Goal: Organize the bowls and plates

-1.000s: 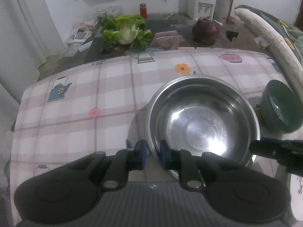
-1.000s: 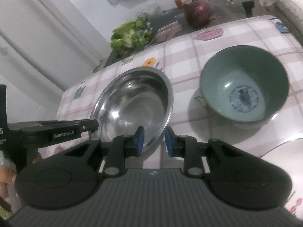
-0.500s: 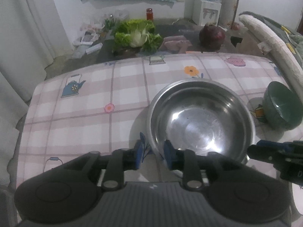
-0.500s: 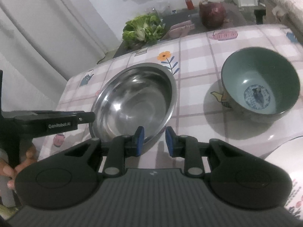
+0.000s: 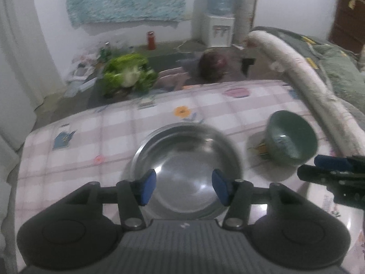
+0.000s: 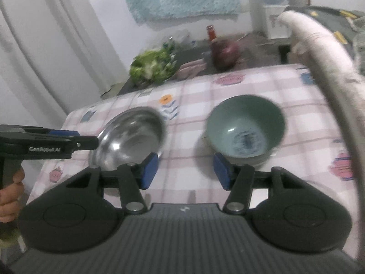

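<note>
- While my left gripper [image 5: 183, 187] fingers have just been opening, released, the steel bowl [image 5: 186, 166] sits lower centre on the counter [image 5: 114, 137].
- My right gripper [image 6: 185, 171] fingers, likewise just opening, grasp nothing; green bowl [image 6: 245, 125] centre right.

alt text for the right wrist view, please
The right gripper, jaws just opened and empty, hovers over a checked tablecloth between a steel bowl and a green bowl. The left gripper reaches in from the left edge.

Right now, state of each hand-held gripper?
Left hand-held gripper: open, just been opening, holding nothing; round steel bowl lies beyond.
Right hand-held gripper: open, just been opening, nothing between its jaws.
</note>
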A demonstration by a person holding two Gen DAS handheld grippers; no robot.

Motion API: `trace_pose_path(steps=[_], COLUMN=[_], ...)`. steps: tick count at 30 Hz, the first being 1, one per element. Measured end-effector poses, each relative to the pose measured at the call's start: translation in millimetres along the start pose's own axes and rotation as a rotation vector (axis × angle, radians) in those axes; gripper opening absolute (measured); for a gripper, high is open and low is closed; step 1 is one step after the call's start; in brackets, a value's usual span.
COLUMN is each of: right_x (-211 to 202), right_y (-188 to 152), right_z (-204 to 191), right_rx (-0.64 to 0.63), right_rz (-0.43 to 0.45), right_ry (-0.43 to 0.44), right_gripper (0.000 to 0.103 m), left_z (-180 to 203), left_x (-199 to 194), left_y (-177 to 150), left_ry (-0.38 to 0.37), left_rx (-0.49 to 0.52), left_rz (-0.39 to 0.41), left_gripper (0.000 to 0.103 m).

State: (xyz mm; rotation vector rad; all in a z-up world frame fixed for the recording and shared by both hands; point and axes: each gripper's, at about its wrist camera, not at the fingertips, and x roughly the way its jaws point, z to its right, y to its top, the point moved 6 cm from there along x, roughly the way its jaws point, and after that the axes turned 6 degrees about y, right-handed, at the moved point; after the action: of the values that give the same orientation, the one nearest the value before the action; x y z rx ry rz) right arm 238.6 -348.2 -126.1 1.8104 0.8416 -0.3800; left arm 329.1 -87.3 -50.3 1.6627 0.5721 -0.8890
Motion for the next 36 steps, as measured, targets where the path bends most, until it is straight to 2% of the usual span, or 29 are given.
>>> trace_pose_path(steps=[3, 7, 11, 16, 23, 26, 36], right_x=[-15, -29, -32, -19, 5, 15, 40], right_y=[6, 17, 27, 38, 40, 39, 35], right_z=[19, 48, 75, 105, 127, 133, 143], right_rx=[0.011, 0.035, 0.078, 0.143, 0.209, 0.23, 0.249], right_rz=[0.029, 0.059, 0.066, 0.046, 0.004, -0.016, -0.062], right_ry=[-0.025, -0.057, -0.069, -0.066, -0.046, -0.038, -0.007], right_gripper=[0.053, 0.053, 0.053, 0.053, 0.05, 0.047, 0.039], left_z=[23, 52, 79, 110, 139, 142, 153], left_x=[0, 6, 17, 44, 71, 81, 99], left_y=[8, 18, 29, 37, 38, 36, 32], left_ry=[-0.05, -0.132, -0.154, -0.2, -0.218, -0.21, -0.172], left_rx=[0.033, 0.051, 0.058, 0.06, 0.056, 0.046, 0.038], left_rz=[0.007, 0.003, 0.013, -0.053, -0.125, -0.153, -0.195], left_gripper=[0.063, 0.064, 0.064, 0.062, 0.056, 0.051, 0.043])
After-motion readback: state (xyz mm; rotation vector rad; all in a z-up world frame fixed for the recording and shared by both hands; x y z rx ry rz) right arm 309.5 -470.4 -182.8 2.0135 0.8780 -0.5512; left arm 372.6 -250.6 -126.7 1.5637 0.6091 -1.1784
